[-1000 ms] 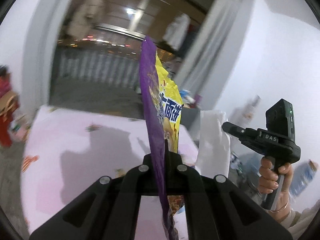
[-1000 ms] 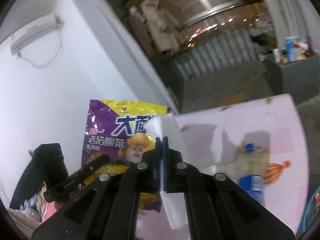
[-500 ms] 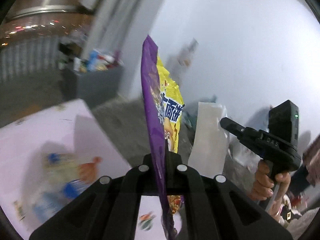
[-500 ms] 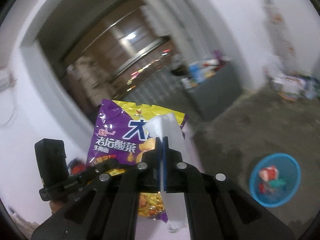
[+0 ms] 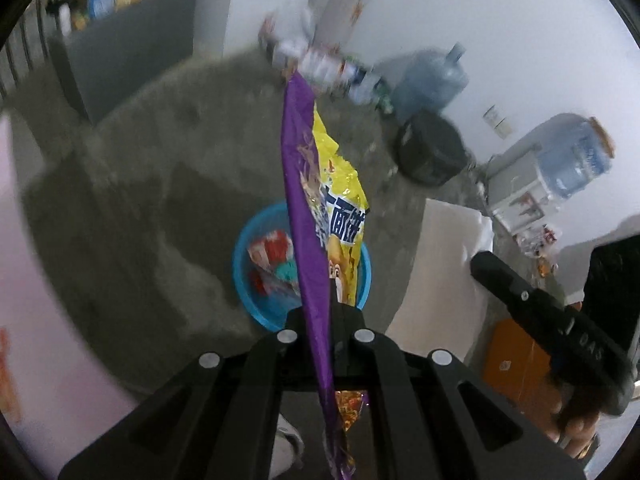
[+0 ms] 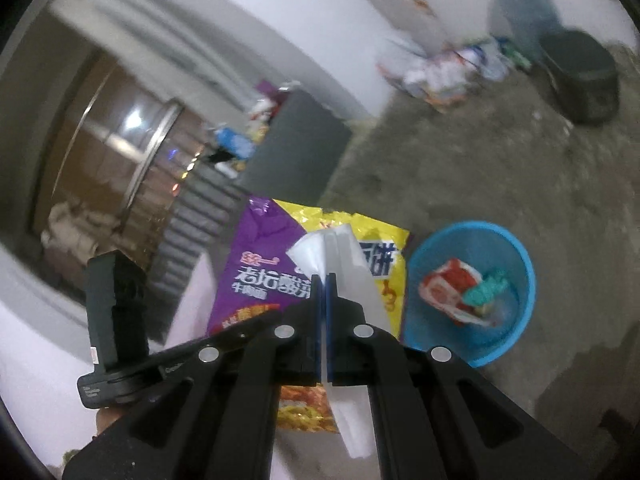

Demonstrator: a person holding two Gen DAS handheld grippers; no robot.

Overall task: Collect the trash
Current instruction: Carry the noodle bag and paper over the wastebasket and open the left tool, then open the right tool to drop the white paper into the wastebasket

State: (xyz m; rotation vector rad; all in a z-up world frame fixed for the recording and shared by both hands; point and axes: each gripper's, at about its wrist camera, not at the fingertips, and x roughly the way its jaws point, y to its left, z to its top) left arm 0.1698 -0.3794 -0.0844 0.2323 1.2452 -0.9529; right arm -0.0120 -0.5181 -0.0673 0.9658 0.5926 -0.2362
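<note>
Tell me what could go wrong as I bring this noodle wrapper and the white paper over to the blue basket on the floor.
1. The purple-and-yellow foil noodle wrapper is pinched only near its lower end by the left hand-held gripper; tall and floppy, it may drift past the round blue plastic basket when released.
2. The thin white paper sheet in the right hand-held gripper is light and could flutter onto the concrete floor.
3. The basket looks shallow and already holds red and teal trash, so items could slide out.

The noodle packet [image 5: 320, 216] is glossy, crinkled foil-like plastic in purple and yellow. The white sheet [image 6: 344, 276] looks like thin, matt paper. The blue basin [image 6: 516, 264] at lower right is smooth plastic. The floor [image 5: 152, 184] is rough, matt grey concrete.
</note>
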